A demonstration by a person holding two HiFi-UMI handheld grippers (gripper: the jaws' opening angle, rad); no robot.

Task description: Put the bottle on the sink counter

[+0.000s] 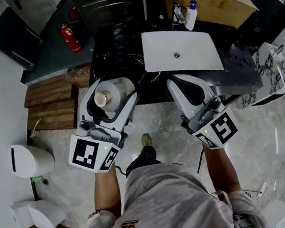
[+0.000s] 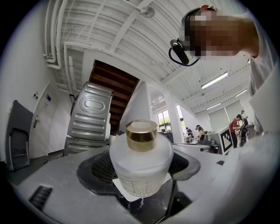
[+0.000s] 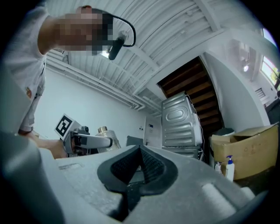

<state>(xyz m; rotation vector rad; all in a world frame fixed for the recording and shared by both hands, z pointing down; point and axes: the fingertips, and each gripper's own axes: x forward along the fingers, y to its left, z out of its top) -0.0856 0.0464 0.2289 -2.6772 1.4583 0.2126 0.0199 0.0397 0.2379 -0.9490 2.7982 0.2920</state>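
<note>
A frosted white bottle (image 1: pixel 112 94) with a gold cap stands upright between the jaws of my left gripper (image 1: pixel 115 88), which is shut on its body. In the left gripper view the bottle (image 2: pixel 141 168) fills the gap between the dark pads. The bottle hangs over the front left edge of the black marble sink counter (image 1: pixel 113 54). My right gripper (image 1: pixel 190 90) is over the counter's front edge, below the white basin (image 1: pixel 179 51). In the right gripper view its jaws (image 3: pixel 141 151) meet at the tips with nothing between them.
A white pump bottle (image 1: pixel 191 16) stands behind the basin beside a cardboard box (image 1: pixel 212 2). A red fire extinguisher (image 1: pixel 70 37) and wooden steps (image 1: pixel 48 101) lie left of the counter. A white bin (image 1: pixel 30 160) stands on the floor at the left. A grey machine (image 2: pixel 89 118) stands beyond.
</note>
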